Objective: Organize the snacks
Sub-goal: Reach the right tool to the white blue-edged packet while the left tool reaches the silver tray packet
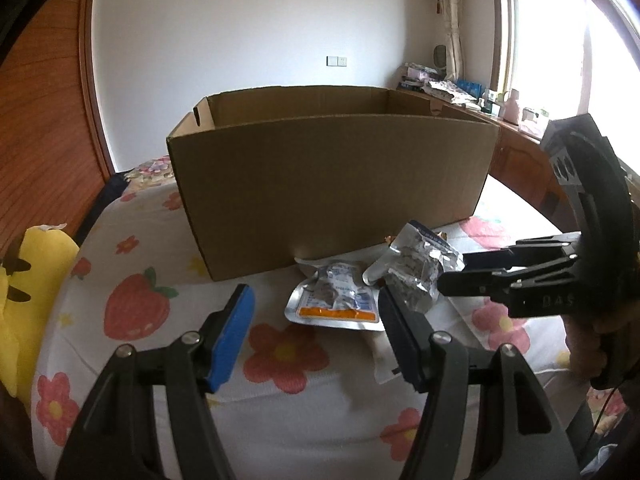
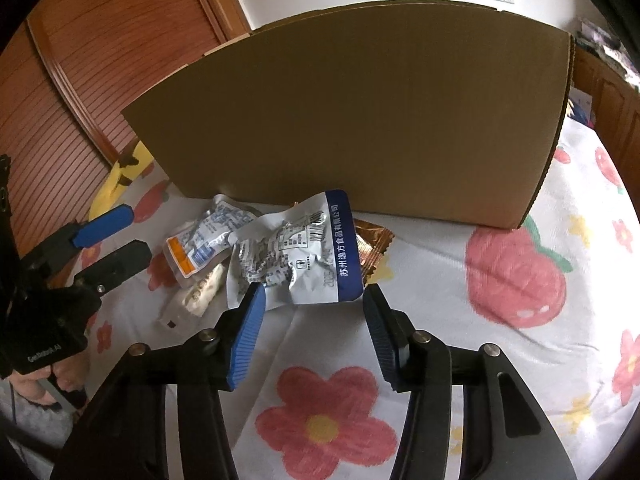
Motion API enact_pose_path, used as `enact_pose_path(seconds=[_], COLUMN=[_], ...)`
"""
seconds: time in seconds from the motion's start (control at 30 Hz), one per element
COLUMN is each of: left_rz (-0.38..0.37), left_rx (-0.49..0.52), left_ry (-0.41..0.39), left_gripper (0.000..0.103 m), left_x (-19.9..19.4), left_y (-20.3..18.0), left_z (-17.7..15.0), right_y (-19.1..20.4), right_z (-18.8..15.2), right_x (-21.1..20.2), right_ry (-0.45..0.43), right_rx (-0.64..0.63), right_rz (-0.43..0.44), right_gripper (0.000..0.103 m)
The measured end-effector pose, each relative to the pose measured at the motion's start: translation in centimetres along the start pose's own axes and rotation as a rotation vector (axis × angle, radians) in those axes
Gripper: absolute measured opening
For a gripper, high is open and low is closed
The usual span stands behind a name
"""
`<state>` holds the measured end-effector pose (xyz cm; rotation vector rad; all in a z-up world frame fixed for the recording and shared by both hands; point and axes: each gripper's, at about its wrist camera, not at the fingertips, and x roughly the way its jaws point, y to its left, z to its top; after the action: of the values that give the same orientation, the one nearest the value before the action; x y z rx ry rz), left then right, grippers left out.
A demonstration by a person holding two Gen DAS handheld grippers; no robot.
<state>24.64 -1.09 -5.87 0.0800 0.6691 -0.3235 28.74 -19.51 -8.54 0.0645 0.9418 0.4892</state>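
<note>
A silver snack packet with a blue band (image 2: 296,252) lies crumpled on the floral sheet before an open cardboard box (image 2: 352,108). A silver packet with an orange stripe (image 2: 200,246) lies to its left, a small white packet (image 2: 200,292) in front, and a brown foil packet (image 2: 372,248) behind. My right gripper (image 2: 312,300) is open, its tips just short of the blue-band packet. My left gripper (image 1: 314,300) is open and empty, near the orange-stripe packet (image 1: 338,300). The blue-band packet (image 1: 416,268) and the box (image 1: 332,184) also show there, with the right gripper (image 1: 452,272) beside the packet.
A yellow plush toy (image 1: 24,300) lies at the bed's left edge. A wooden wardrobe (image 2: 80,80) stands to the left. A cluttered wooden counter (image 1: 460,92) runs under the window at the right. The floral sheet (image 2: 520,320) covers the bed.
</note>
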Motion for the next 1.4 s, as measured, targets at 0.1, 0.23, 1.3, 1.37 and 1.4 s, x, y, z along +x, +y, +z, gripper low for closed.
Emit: enact_pose_path(seconds=[0.1, 0.23, 1.3, 1.37, 1.4], left_rz=[0.013, 0.015, 0.000, 0.003, 0.002], left_rx=[0.003, 0.018, 0.072, 0.073, 0.069], left_ry=[0.017, 0.021, 0.230, 0.240, 0.242], left_gripper=[0.064, 0.064, 0.064, 0.064, 0.064], left_x=[0.4, 0.4, 6.2, 6.5, 6.6], left_y=[-0.1, -0.3, 0.0, 0.0, 0.1], left_z=[-0.5, -0.6, 3.0, 3.1, 3.2], right_y=[0.0, 0.1, 0.6, 0.5, 0.6], right_z=[0.1, 0.3, 0.1, 0.0, 0.0], right_x=[0.0, -0.1, 0.3, 0.3, 0.2], right_ry=[-0.003, -0.021, -0.076, -0.076, -0.076], right_rx=[0.009, 0.006, 0.012, 0.009, 0.007], right_rz=[0.007, 0.001, 0.027, 0.026, 0.026], right_gripper=[0.050, 0.037, 0.026, 0.026, 0.026])
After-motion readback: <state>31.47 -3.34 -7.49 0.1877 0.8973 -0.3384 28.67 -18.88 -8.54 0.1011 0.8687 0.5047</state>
